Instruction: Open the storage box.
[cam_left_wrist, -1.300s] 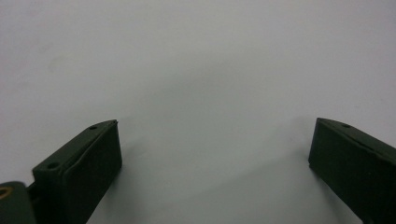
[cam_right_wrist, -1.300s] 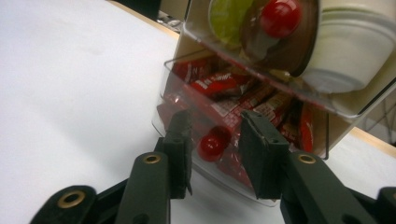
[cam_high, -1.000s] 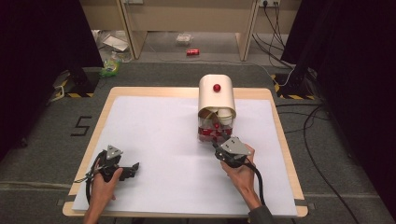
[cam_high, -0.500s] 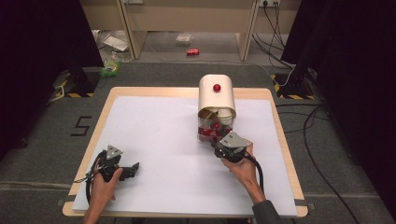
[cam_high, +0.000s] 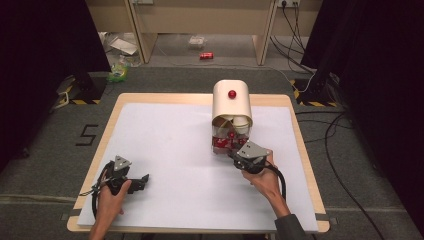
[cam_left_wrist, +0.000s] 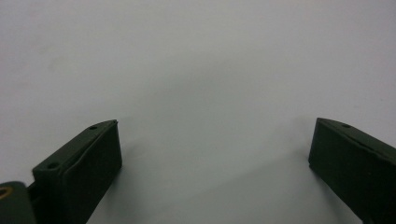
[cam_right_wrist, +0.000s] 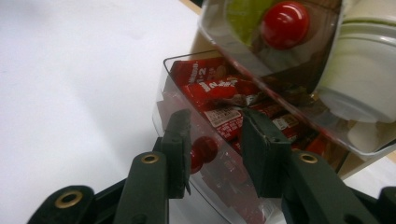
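Clear drawer (cam_right_wrist: 205, 154) of snack bars, near table's far right edge: light, rigid, slippery plastic; best gripped by red knob (cam_right_wrist: 201, 150). Right gripper (cam_right_wrist: 215, 140) narrowly apart around knob. Left gripper (cam_left_wrist: 212, 154) wide apart, near front left corner.

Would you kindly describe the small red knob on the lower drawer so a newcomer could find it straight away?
Start at the cream dome-topped container at the table's far side. Below its clear upper tray sits a clear drawer of red snack packets. The red knob is on that drawer's front wall, between the right gripper jaws, lower than the bigger red knob.
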